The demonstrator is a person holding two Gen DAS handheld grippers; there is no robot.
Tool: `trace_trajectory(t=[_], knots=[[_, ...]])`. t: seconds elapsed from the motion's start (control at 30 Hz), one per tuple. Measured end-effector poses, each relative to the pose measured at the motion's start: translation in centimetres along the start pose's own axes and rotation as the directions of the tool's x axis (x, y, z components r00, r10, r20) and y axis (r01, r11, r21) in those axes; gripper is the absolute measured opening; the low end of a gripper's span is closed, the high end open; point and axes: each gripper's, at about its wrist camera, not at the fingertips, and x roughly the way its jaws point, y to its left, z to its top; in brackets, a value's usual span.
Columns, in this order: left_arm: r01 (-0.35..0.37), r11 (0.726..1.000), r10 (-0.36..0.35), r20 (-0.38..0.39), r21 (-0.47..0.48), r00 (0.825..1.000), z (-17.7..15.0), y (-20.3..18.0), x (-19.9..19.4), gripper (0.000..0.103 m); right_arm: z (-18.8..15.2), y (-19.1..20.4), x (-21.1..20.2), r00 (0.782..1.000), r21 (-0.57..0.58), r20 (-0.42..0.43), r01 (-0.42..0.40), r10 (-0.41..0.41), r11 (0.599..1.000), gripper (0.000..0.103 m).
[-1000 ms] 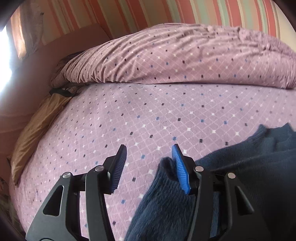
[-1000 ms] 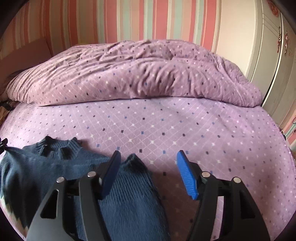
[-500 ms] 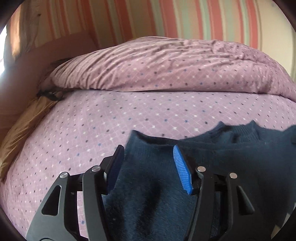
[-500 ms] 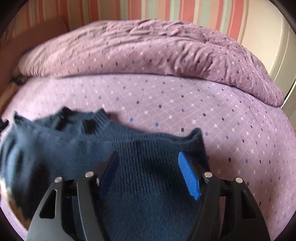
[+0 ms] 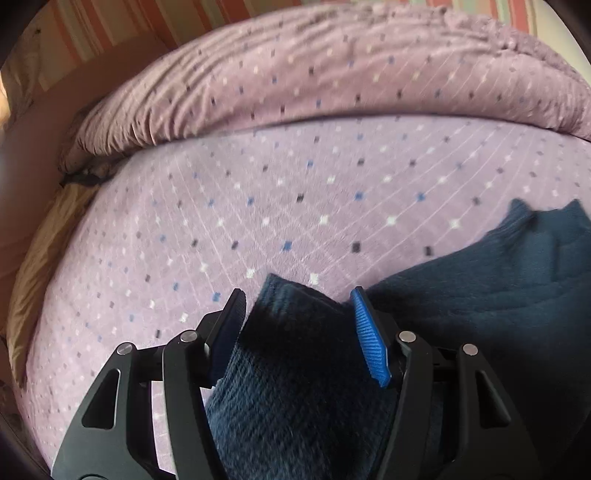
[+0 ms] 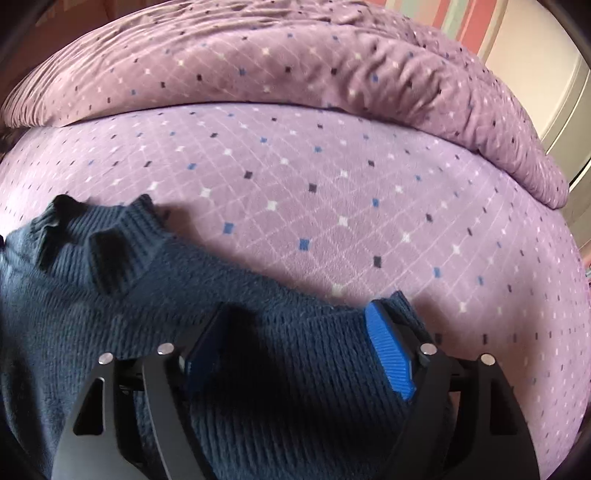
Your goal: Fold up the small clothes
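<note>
A small dark navy knit sweater (image 6: 184, 295) lies on the purple patterned bed sheet (image 6: 332, 184). Its ribbed collar (image 6: 118, 243) is at the left of the right wrist view. My right gripper (image 6: 299, 325) is open, its jaws wide apart over the sweater's right shoulder corner. In the left wrist view the sweater (image 5: 498, 295) fills the lower right. My left gripper (image 5: 297, 310) is open, with the sweater's left shoulder corner (image 5: 291, 306) lying between the fingers. The blue pads do not press the cloth.
A bunched purple duvet (image 5: 332, 74) lies across the far side of the bed, also in the right wrist view (image 6: 295, 55). A tan cloth (image 5: 40, 258) hangs at the bed's left edge. A striped wall (image 6: 461, 18) is behind.
Both grippers have dropped lower and closer to the bed. The left one has shifted left to the sweater's corner. Both stay open.
</note>
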Motion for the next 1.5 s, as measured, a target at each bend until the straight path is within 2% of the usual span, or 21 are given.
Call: trace_trajectory(t=[0.13, 0.2, 0.27, 0.37, 0.5, 0.6, 0.67, 0.7, 0.77, 0.93, 1.03, 1.1, 1.17, 1.2, 1.23, 1.4, 1.5], knots=[[0.031, 0.999, -0.031, 0.004, -0.034, 1.0, 0.0, 0.7, -0.3, 0.059, 0.1, 0.0, -1.8, 0.998, 0.002, 0.056, -0.007, 0.007, 1.0, 0.079], [0.05, 0.998, -0.048, 0.037, -0.042, 0.998, -0.4, 1.4, -1.6, 0.059, -0.5, -0.4, -4.7, 0.992, -0.006, 0.121, -0.035, 0.035, 0.999, 0.079], [0.075, 0.997, -0.073, 0.072, -0.03, 0.995, -1.3, 2.1, -3.6, 0.059, -1.8, -1.0, -7.3, 0.986, -0.028, 0.165, -0.028, 0.033, 0.999, 0.079], [0.08, 0.997, -0.078, 0.148, -0.011, 0.986, -4.1, 3.5, -7.4, 0.06, -4.3, -2.9, -10.7, 0.979, -0.024, 0.2, -0.02, 0.025, 1.0, 0.079], [0.082, 0.997, -0.078, 0.181, -0.012, 0.98, -8.0, 4.6, -10.4, 0.06, -8.3, -4.6, -13.9, 0.98, -0.011, 0.196, -0.014, 0.016, 1.0, 0.079], [0.089, 0.996, -0.081, 0.203, -0.027, 0.976, -11.0, 3.9, -12.8, 0.065, -11.2, -4.6, -15.3, 0.98, -0.014, 0.196, -0.016, 0.019, 1.0, 0.079], [0.102, 0.994, -0.092, 0.223, -0.032, 0.971, -12.7, 2.5, -14.6, 0.072, -13.2, -4.0, -16.5, 0.976, -0.01, 0.216, -0.029, 0.031, 1.0, 0.079], [0.118, 0.992, -0.107, 0.23, -0.036, 0.967, -13.3, 1.8, -15.3, 0.072, -14.0, -3.5, -17.0, 0.973, -0.01, 0.227, -0.049, 0.05, 0.999, 0.079], [0.132, 0.991, -0.122, 0.23, -0.031, 0.966, -14.5, -0.4, -16.6, 0.076, -15.4, -1.5, -17.8, 0.968, -0.031, 0.247, -0.039, 0.046, 0.999, 0.079], [0.153, 0.988, -0.15, 0.219, 0.002, 0.964, -16.1, -4.7, -17.8, 0.077, -16.4, 4.7, -18.0, 0.959, -0.126, 0.271, -0.049, 0.082, 0.991, 0.084], [0.148, 0.989, -0.148, 0.198, 0.016, 0.969, -16.3, -6.7, -16.9, 0.079, -16.8, 8.4, -16.4, 0.962, -0.189, 0.266, -0.001, 0.052, 0.982, 0.084], [0.128, 0.991, -0.13, 0.176, 0.023, 0.976, -16.4, -7.6, -15.7, 0.08, -17.2, 9.5, -14.9, 0.97, -0.208, 0.24, 0.022, 0.029, 0.978, 0.084], [0.105, 0.994, -0.107, 0.16, 0.023, 0.981, -16.4, -7.7, -14.2, 0.093, -17.7, 9.2, -13.3, 0.977, -0.208, 0.214, 0.043, 0.002, 0.977, 0.086], [0.097, 0.995, -0.099, 0.166, 0.015, 0.981, -16.3, -7.2, -13.7, 0.096, -18.0, 8.6, -12.8, 0.979, -0.197, 0.203, 0.049, -0.008, 0.979, 0.095], [0.08, 0.997, -0.082, 0.177, 0.021, 0.981, -16.2, -6.8, -13.3, 0.099, -18.2, 7.7, -12.4, 0.979, -0.187, 0.203, 0.058, -0.02, 0.981, 0.098], [0.058, 0.996, -0.072, 0.218, 0.071, 0.973, -16.5, -4.3, -12.5, 0.1, -19.2, 3.3, -12.3, 0.975, -0.179, 0.218, 0.086, -0.045, 0.98, 0.1], [0.065, 0.996, -0.078, 0.225, 0.065, 0.971, -16.6, -3.1, -12.7, 0.1, -19.3, 1.4, -12.6, 0.977, -0.134, 0.209, 0.079, -0.049, 0.988, 0.1]])
